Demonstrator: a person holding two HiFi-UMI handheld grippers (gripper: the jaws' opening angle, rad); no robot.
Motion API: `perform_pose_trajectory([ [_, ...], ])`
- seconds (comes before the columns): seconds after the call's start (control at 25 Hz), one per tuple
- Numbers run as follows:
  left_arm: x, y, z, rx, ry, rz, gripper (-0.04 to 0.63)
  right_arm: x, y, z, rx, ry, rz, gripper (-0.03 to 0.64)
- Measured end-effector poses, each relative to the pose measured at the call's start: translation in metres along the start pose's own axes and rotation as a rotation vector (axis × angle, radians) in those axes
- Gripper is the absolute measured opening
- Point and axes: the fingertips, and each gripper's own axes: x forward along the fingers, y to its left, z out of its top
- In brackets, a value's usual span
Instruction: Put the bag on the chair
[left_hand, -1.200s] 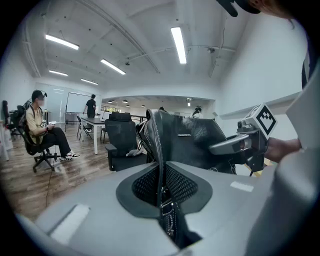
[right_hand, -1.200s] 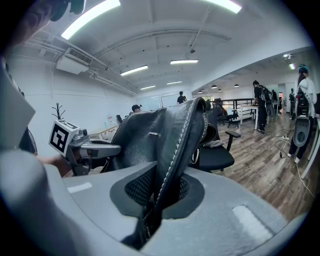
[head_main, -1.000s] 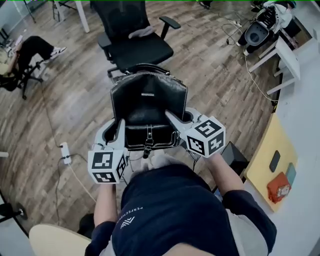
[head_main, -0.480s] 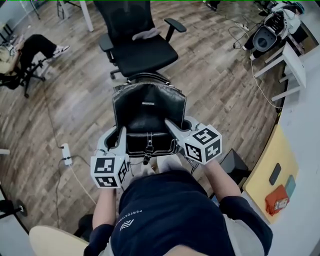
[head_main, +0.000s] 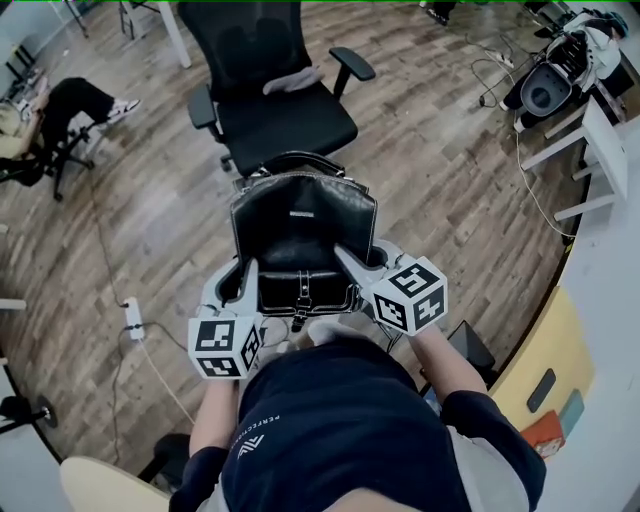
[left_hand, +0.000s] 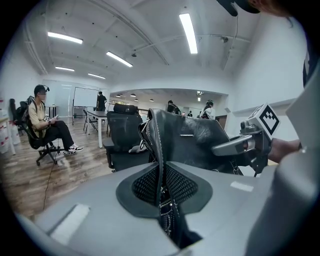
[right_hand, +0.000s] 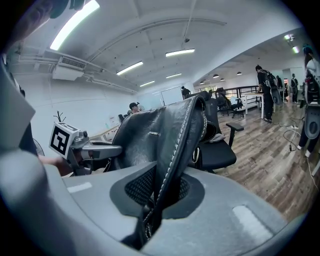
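Observation:
A black leather bag (head_main: 302, 230) hangs in the air between my two grippers, flap side up, a short way in front of the black office chair (head_main: 285, 115). My left gripper (head_main: 247, 272) is shut on the bag's left side edge (left_hand: 159, 150), and my right gripper (head_main: 347, 257) is shut on its right side edge (right_hand: 172, 150). In each gripper view the stitched edge runs up between the mesh pads. The chair's seat holds a small grey cloth (head_main: 292, 78) and faces me beyond the bag.
A seated person (head_main: 50, 110) is at the far left on another chair. A power strip (head_main: 131, 312) and cable lie on the wood floor to my left. White desks and equipment (head_main: 560, 85) stand at the right; a yellow board (head_main: 540, 350) lies near my right.
The bag and both grippers have drifted slightly toward the chair, which now sits a little closer and lower in the head view. Both grips are unchanged.

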Motion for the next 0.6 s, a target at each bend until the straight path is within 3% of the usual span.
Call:
perform_pose_trajectory([
  [0.4,0.071,-0.026,0.021,-0.004,0.005,0.019,0.055,0.0,-0.078,0.017,0.003,-0.004,0.023,0.021],
  [0.6,0.088,-0.024,0.025,-0.011,0.014,0.027,0.057,0.008,-0.095,0.023,0.007,0.002,0.025,0.021],
])
